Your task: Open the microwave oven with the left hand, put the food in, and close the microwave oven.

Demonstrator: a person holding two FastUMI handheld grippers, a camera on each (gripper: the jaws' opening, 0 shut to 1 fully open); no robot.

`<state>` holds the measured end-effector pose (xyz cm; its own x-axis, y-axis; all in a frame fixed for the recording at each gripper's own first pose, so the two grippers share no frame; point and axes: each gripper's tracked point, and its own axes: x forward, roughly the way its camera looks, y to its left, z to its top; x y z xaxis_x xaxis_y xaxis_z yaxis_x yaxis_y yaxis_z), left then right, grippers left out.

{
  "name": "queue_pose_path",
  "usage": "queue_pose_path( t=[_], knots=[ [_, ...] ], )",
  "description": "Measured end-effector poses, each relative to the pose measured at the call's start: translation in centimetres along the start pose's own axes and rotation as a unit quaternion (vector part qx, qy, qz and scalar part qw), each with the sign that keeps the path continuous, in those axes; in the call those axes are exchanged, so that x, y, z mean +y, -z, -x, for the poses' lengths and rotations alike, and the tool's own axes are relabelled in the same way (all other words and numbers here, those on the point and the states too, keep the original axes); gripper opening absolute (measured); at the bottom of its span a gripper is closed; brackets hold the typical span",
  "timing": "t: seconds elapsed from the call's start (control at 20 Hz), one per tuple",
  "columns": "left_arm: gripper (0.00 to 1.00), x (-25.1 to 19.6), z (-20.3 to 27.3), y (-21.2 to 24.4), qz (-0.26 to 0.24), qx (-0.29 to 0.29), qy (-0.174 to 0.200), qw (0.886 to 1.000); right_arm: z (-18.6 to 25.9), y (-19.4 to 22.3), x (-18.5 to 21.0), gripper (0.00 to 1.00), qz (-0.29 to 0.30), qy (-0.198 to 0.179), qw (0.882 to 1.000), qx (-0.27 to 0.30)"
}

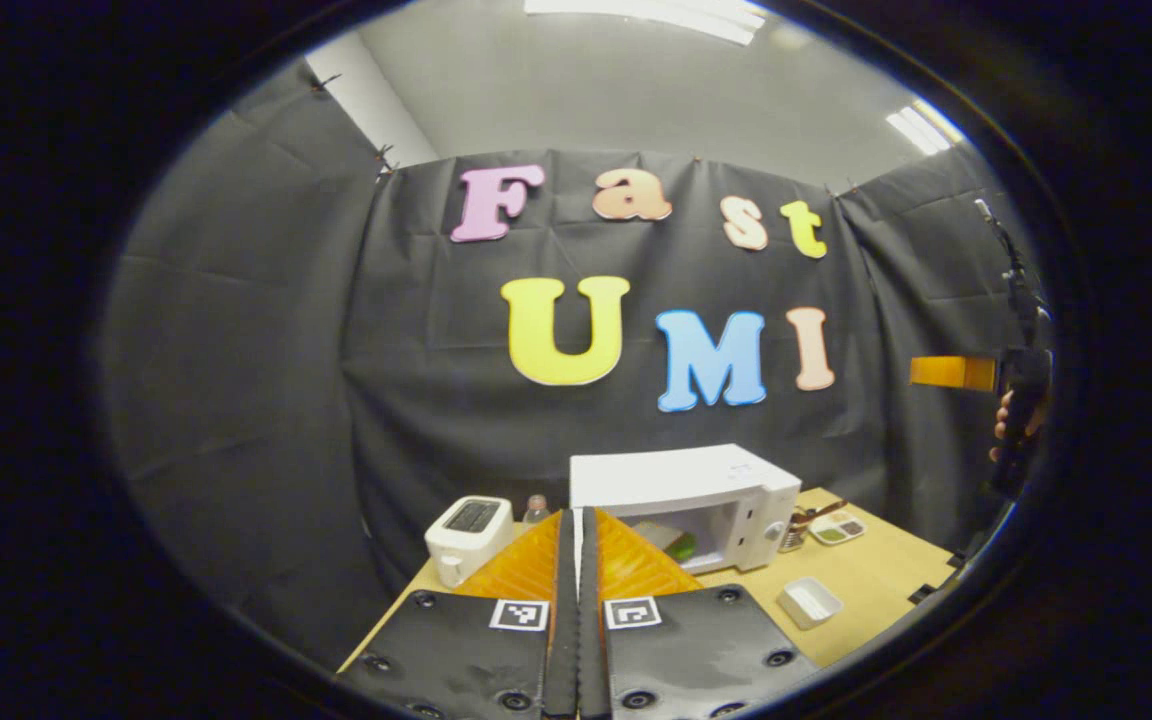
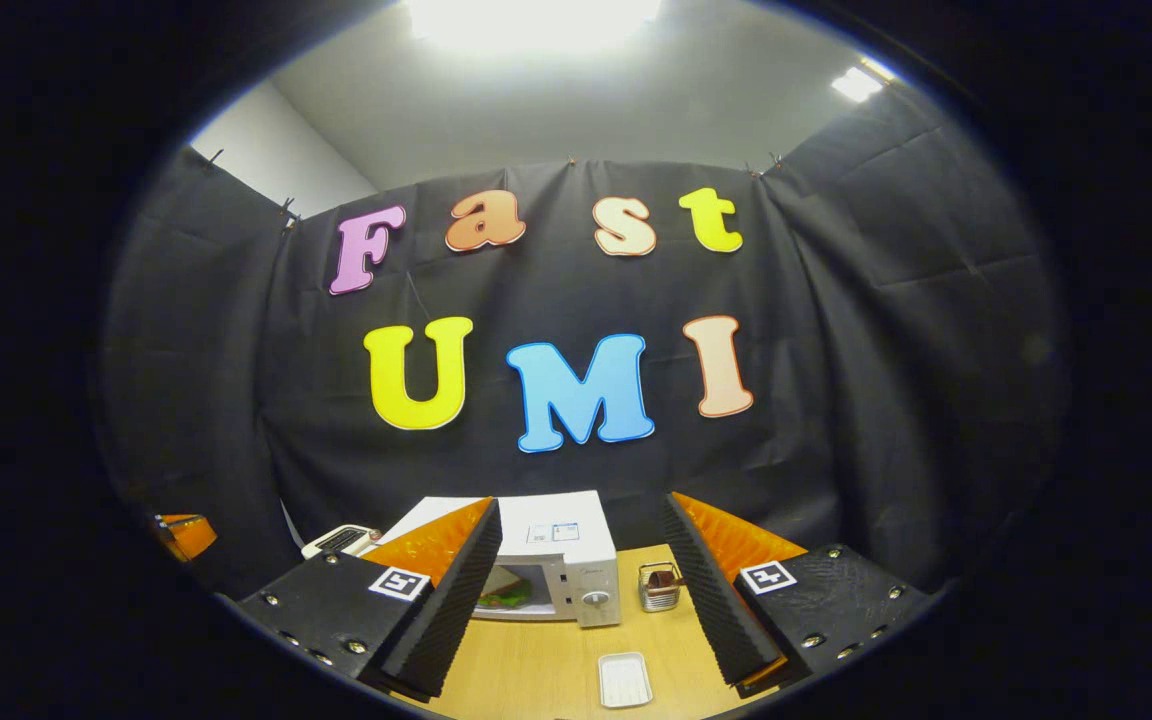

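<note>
A white microwave (image 1: pixel 686 480) stands at the back of the wooden table (image 1: pixel 876 575). Its door looks flush with the front, and food (image 1: pixel 678 545), a sandwich with green in it, shows through the window. My left gripper (image 1: pixel 576 514) is shut with nothing between its fingers, raised in front of the microwave's left part and well short of it. In the right gripper view the microwave (image 2: pixel 556 545) with the food (image 2: pixel 508 594) lies ahead, and my right gripper (image 2: pixel 581 505) is open and empty above the table. The right gripper's orange finger (image 1: pixel 954 372) and a hand (image 1: pixel 1011 420) appear far right.
A white toaster (image 1: pixel 468 530) and a small bottle (image 1: pixel 536 508) stand left of the microwave. To its right are a wire holder (image 2: pixel 658 587) and a compartment dish (image 1: pixel 836 528). A small white tray (image 2: pixel 624 680) lies on the table's front area.
</note>
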<state>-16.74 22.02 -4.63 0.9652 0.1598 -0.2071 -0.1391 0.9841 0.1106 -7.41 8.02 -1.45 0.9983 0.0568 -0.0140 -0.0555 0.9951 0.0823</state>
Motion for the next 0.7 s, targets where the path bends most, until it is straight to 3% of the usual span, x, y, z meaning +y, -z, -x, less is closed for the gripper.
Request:
queue_pose_path(
  t=[0.15, 0.3, 0.4, 0.7],
  knots=[
    [0.06, 4.6, 1.0, 6.0, 0.012, 0.063, -0.028, 0.998, -0.6, 0.0, -0.1, 0.97, 0.0, -0.005, 1.0, 0.005],
    [0.06, 6.7, 1.3, 11.5, 0.024, 0.113, -0.049, 0.992, -0.7, 0.1, 0.2, 0.97, 0.002, -0.01, 1.0, 0.009],
    [0.07, 8.1, 0.8, 14.3, 0.017, 0.135, -0.082, 0.987, -1.0, 0.2, 0.3, 0.97, 0.007, -0.013, 1.0, 0.012],
    [0.06, 3.8, -0.4, 17.5, 0.017, 0.167, -0.021, 0.986, -2.2, 0.7, -0.2, 0.97, 0.014, -0.015, 1.0, 0.024]
  ],
)
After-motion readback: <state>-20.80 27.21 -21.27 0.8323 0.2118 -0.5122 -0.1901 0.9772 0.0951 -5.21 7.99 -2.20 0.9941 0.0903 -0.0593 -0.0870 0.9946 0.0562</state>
